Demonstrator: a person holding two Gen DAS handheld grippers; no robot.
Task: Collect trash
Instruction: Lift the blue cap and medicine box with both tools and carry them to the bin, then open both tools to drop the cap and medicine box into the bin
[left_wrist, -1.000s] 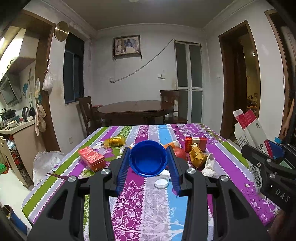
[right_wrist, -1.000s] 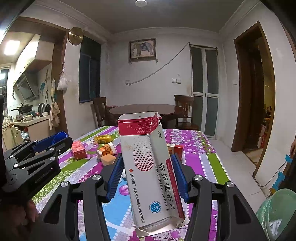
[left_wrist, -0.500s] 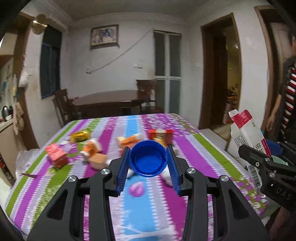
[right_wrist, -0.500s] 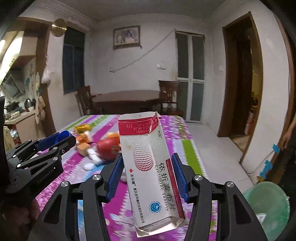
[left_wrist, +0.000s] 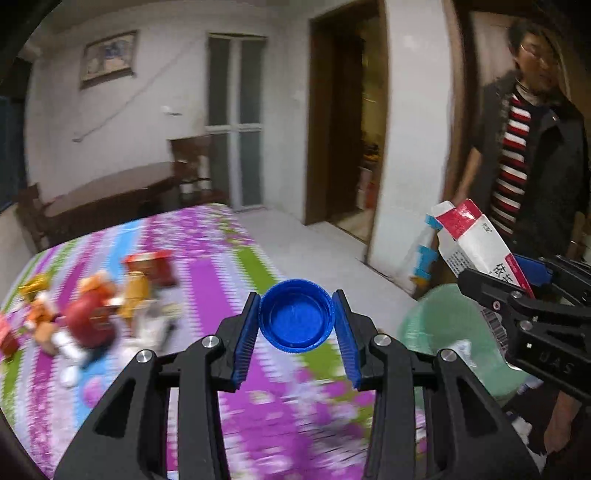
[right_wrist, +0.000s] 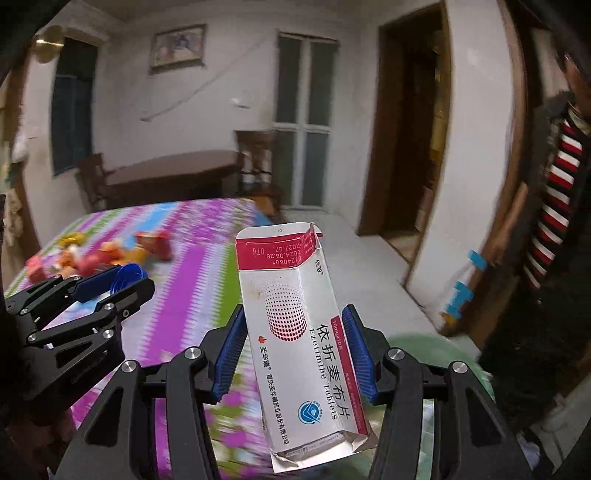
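My left gripper is shut on a blue bottle cap, held above the right part of the striped table. My right gripper is shut on a white and red medicine box, held upright past the table's right edge. In the left wrist view the box and right gripper show at the right, above a green trash bin. In the right wrist view the left gripper with the cap shows at the left, and the bin's rim lies below the fingers.
More trash lies on the table's left part: a red round item, orange wrappers and a red box. A person in a striped sweater stands by the doorway at the right. A dark dining table with chairs stands behind.
Both grippers have swung to the right with their loads. The table's trash has slid to the left of view; the green bin and a person have come into view at the right.
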